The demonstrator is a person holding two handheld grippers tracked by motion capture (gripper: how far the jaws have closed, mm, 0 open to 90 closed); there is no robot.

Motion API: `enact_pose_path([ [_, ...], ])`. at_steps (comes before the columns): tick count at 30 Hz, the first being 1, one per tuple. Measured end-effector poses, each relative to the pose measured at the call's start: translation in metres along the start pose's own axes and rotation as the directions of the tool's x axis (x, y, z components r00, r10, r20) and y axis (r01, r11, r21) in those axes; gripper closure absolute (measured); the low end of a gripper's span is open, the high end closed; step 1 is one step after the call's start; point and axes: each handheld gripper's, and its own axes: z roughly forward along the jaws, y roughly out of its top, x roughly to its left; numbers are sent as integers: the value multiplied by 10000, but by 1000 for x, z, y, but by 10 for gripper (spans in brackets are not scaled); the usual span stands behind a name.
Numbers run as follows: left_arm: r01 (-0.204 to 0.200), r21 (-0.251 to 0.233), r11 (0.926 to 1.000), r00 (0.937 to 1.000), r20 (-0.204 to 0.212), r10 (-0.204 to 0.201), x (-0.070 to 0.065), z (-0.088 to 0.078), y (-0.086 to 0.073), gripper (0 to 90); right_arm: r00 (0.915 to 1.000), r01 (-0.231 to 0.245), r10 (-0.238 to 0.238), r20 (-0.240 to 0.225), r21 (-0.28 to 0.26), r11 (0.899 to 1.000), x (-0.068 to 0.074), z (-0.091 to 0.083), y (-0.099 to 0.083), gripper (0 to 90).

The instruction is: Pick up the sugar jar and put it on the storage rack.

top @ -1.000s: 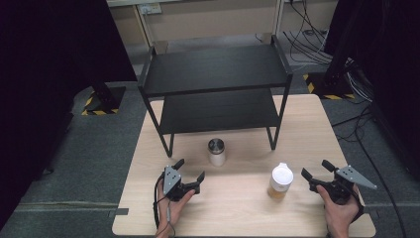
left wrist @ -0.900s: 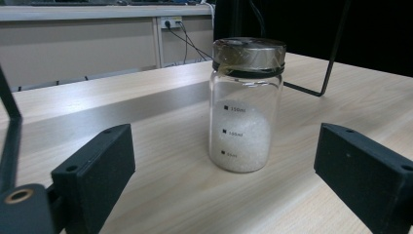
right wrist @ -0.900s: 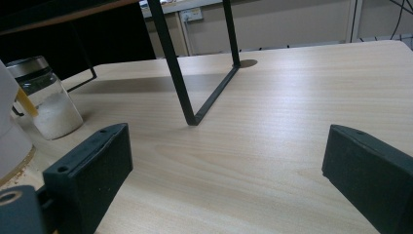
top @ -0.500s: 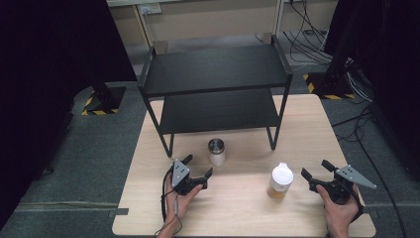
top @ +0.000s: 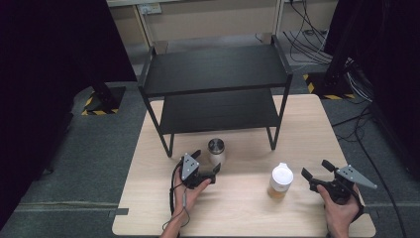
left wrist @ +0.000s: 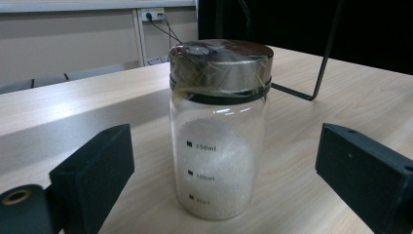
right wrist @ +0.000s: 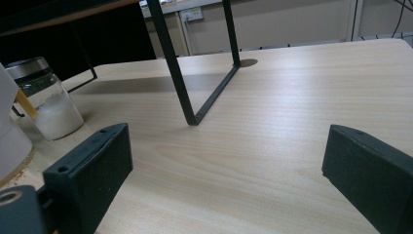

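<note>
A glass jar [top: 216, 150] with a metal lid stands on the table just in front of the black shelf. It holds white grains, and in the left gripper view the jar [left wrist: 219, 131] rises close between my jaws without touching them. My left gripper [top: 206, 161] is open beside it, its jaws wide on either side [left wrist: 229, 165]. A bottle with a white lid [top: 281, 181] and amber contents stands to the right. My right gripper [top: 317, 170] is open right of that bottle, holding nothing [right wrist: 229, 170]. The jar [right wrist: 46, 105] also shows at far left in the right gripper view.
A black two-level shelf [top: 218, 74] stands on the far half of the wooden table [top: 307, 129]; its thin leg frame [right wrist: 195, 87] rests on the table ahead of my right gripper. Cables lie on the floor beyond the table.
My left gripper has moved forward and to the right, up to the glass jar. The right gripper, the jar and the bottle have stayed in place.
</note>
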Motion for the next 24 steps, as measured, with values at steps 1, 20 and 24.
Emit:
enact_pose_path([
  [1, -17, 36, 10000, 10000, 4, 17, 0, 2, 1, 66, 10000, -7, 7, -1, -3, 10000, 0, 0, 0, 45],
  [20, 115, 500, 9987, 9995, -303, -100, -6, 35, 15, 180, 9999, -72, 72, -93, 14, 10000, -2, 0, 0, 46],
  [24, 5, 551, 9985, 9993, -361, 14, -9, 38, 16, 254, 9998, -131, 131, -116, 15, 9999, -3, 0, 0, 46],
])
